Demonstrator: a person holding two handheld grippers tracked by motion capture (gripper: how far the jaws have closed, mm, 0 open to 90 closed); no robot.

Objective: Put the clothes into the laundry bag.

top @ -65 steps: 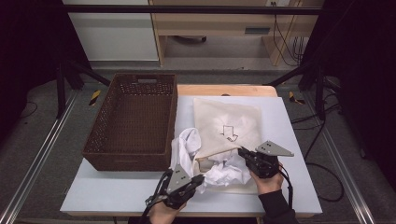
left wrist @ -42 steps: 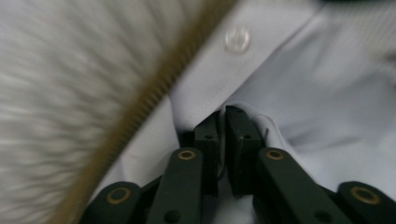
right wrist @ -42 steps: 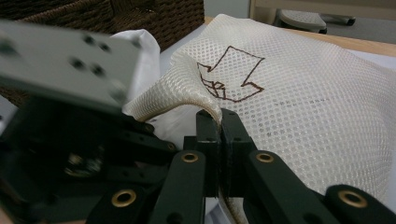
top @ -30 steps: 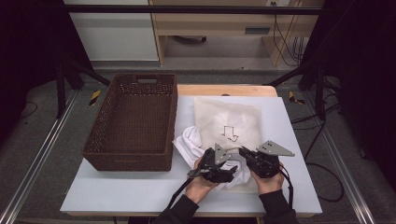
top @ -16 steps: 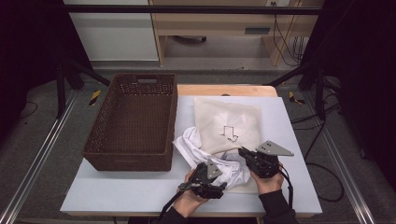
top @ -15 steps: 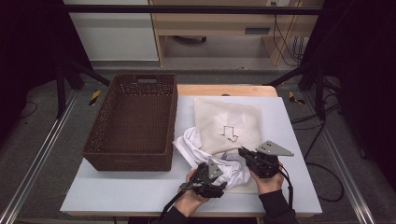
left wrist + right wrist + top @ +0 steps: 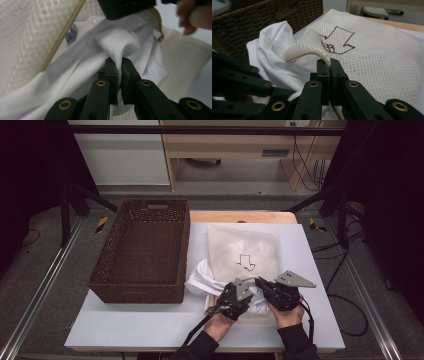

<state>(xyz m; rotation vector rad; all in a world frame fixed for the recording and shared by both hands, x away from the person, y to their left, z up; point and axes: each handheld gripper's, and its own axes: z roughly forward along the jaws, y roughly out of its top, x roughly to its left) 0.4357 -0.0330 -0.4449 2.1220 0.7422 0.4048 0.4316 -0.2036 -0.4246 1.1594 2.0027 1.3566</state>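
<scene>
A cream mesh bag (image 7: 245, 252) with a brown arrow drawn on it lies on the white table (image 7: 150, 325). A white cloth (image 7: 202, 281) spills out of its near opening towards the basket. My left gripper (image 7: 244, 292) sits at that opening. Its jaws have just been closing and now pinch a raised fold of the white cloth (image 7: 112, 42), as the left gripper (image 7: 119, 65) view shows. My right gripper (image 7: 258, 282) is shut on the bag's trimmed rim, lifting it into a peak (image 7: 304, 47); the right gripper (image 7: 329, 63) holds mesh only.
A dark brown wicker basket (image 7: 135, 290) stands at the table's left, close beside the cloth. A wooden board (image 7: 240, 216) shows past the table's far edge. Metal rails (image 7: 40, 290) run along both sides of the table.
My left gripper came in from the near left to the bag's opening and closed on a fold of the white cloth. The right gripper kept still, gripping the bag's rim.
</scene>
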